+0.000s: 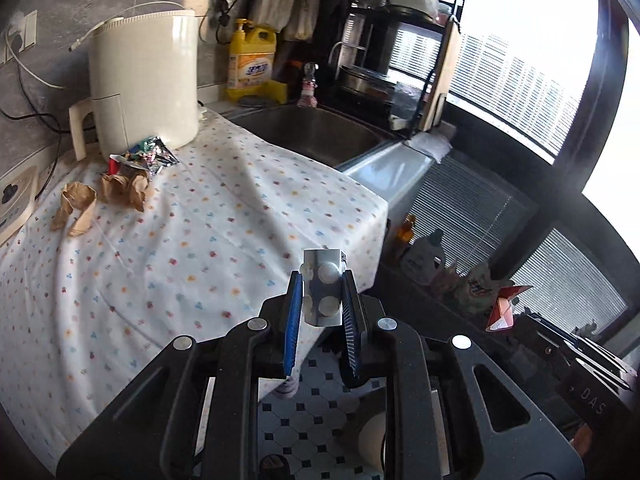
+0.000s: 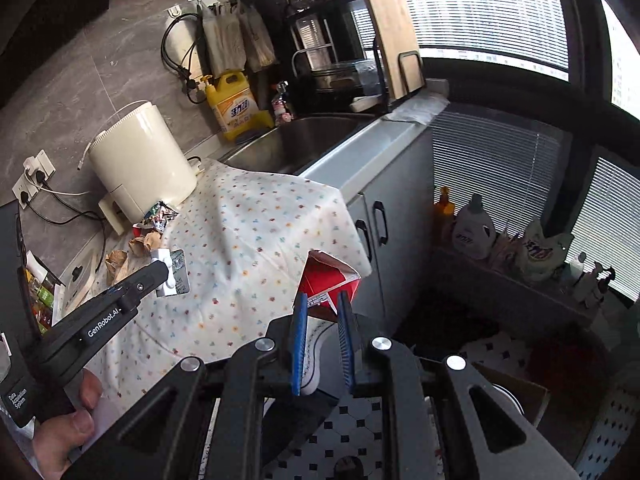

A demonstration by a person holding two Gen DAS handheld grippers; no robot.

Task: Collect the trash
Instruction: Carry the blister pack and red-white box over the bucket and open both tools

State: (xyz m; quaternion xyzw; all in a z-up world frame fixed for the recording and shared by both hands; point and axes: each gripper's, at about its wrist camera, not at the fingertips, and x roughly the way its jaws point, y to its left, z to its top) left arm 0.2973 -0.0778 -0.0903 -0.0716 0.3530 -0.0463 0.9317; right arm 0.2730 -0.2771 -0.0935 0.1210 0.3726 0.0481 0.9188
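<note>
My left gripper [image 1: 321, 280] is shut on a silver pill blister pack [image 1: 322, 286], held above the edge of the dotted cloth [image 1: 180, 240]; it also shows in the right wrist view [image 2: 170, 274]. My right gripper [image 2: 323, 300] is shut on a red and white carton [image 2: 330, 278], held off the counter's front edge; the carton also shows in the left wrist view [image 1: 505, 307]. Crumpled brown paper [image 1: 120, 188], a torn paper cup [image 1: 76, 208] and a shiny foil wrapper [image 1: 150, 152] lie at the far left of the cloth.
A cream appliance [image 1: 144, 80] stands behind the trash. A steel sink [image 1: 316, 136], a yellow detergent bottle [image 1: 252, 60] and a dish rack [image 1: 400, 52] lie beyond. Bottles [image 2: 474, 232] line a low ledge by the window. A tiled floor [image 2: 360, 420] lies below.
</note>
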